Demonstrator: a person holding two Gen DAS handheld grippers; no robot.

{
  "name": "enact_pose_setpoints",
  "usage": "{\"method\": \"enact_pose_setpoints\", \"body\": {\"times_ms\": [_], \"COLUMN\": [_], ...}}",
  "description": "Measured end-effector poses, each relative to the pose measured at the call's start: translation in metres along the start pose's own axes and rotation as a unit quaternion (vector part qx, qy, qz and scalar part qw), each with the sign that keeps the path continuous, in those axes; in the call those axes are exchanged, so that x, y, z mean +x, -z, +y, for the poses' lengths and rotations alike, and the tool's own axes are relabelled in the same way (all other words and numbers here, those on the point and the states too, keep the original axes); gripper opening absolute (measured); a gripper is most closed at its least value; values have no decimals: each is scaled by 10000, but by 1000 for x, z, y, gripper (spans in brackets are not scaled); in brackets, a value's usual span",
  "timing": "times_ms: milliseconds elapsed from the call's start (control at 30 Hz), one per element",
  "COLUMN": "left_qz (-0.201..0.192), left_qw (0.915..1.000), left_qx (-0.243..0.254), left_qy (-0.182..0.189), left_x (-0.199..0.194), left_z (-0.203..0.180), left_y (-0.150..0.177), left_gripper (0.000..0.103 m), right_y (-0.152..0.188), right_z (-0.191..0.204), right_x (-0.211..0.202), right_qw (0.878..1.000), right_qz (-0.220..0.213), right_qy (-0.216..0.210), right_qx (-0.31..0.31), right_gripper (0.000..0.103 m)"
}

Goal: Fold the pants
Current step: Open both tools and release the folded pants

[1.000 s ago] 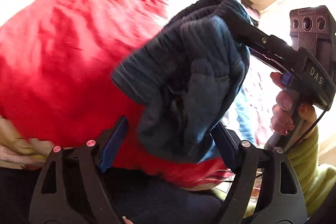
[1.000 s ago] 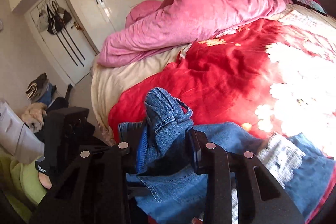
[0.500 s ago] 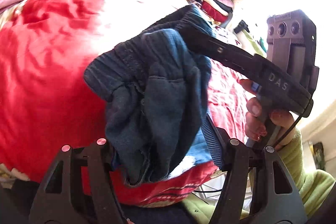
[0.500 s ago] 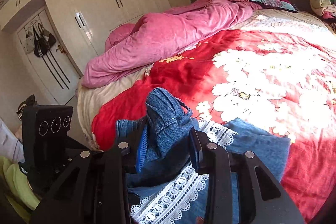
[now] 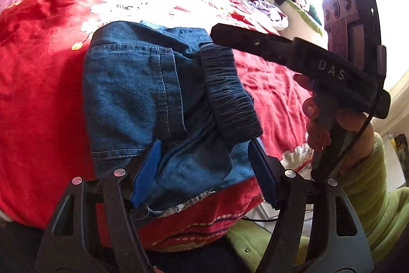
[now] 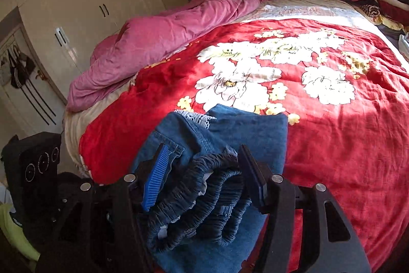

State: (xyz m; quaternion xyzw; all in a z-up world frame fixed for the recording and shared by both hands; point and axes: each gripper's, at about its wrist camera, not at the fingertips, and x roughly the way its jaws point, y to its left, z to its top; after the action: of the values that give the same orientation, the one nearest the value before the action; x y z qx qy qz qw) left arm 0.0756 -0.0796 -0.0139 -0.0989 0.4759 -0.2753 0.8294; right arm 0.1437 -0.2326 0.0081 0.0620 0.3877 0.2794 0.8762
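Folded blue jeans [image 6: 230,134] are lying on the near edge of a red floral bedspread [image 6: 332,119]. The right gripper [image 6: 204,170], jaws just widening, is straddling the elastic waistband [image 6: 212,198] unclamped; the left gripper [image 5: 204,165] is likewise spread around denim.

blue denim pants [image 6: 245,129], red floral bedspread [image 6: 332,134]

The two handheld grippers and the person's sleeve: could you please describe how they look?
Both grippers are black plastic frames with silver rivets and ribbed blue pads on their jaws. The right gripper has white "DAS" lettering, a finned camera block and a thin black cable. The sleeve is lime-green fleece.
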Motion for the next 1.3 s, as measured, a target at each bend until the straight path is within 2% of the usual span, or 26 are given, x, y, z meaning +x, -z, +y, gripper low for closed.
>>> {"method": "enact_pose_setpoints", "body": {"times_ms": [133, 167, 233, 333, 400, 433, 700, 833, 933, 1067, 1167, 1300], "left_qz": [32, 43, 39, -42, -157, -220, -548, -634, -669, -694, -700, -696], "left_qw": [10000, 10000, 10000, 10000, 9999, 9997, 9952, 9936, 9925, 9917, 9914, 9912], "left_qx": [-50, -69, -42, -37, 5, 22, -44, -181, -146, -96, -99, -92], "left_qy": [22, 38, 27, 18, -47, -88, -805, -917, -1008, -1077, -1102, -1121], "left_x": [3, 4, 5, -1, -11, -14, -48, -61, -66, -71, -70, -71], "left_z": [1, 1, 2, 1, 0, 1, 21, 31, 31, 29, 28, 28], "left_y": [3, 4, 5, 5, 8, 9, 8, 7, 5, 7, 6, 6], "left_gripper": [61, 61, 61, 63, 71, 71, 72, 75, 77, 79, 81, 84], "right_y": [10, 15, 19, 20, 16, 16, 15, 24, 30, 37, 44, 52], "right_z": [-5, -10, -17, -14, -14, -14, 2, 16, 26, 40, 50, 60], "right_x": [27, 31, 33, 27, 15, 9, -37, -53, -62, -69, -72, -71], "right_qw": [9923, 9921, 9932, 9946, 9971, 9979, 9979, 9972, 9966, 9953, 9935, 9914], "right_qz": [559, 606, 583, 461, 279, 184, -253, -311, -346, -302, -276, -211], "right_qy": [1040, 1049, 996, 911, 703, 621, 528, 446, 365, 294, 285, 227], "right_qx": [-371, -318, -132, -189, -93, -42, -281, -512, -652, -877, -1069, -1269], "right_gripper": [54, 54, 54, 56, 56, 57, 65, 65, 70, 70, 78, 78]}}
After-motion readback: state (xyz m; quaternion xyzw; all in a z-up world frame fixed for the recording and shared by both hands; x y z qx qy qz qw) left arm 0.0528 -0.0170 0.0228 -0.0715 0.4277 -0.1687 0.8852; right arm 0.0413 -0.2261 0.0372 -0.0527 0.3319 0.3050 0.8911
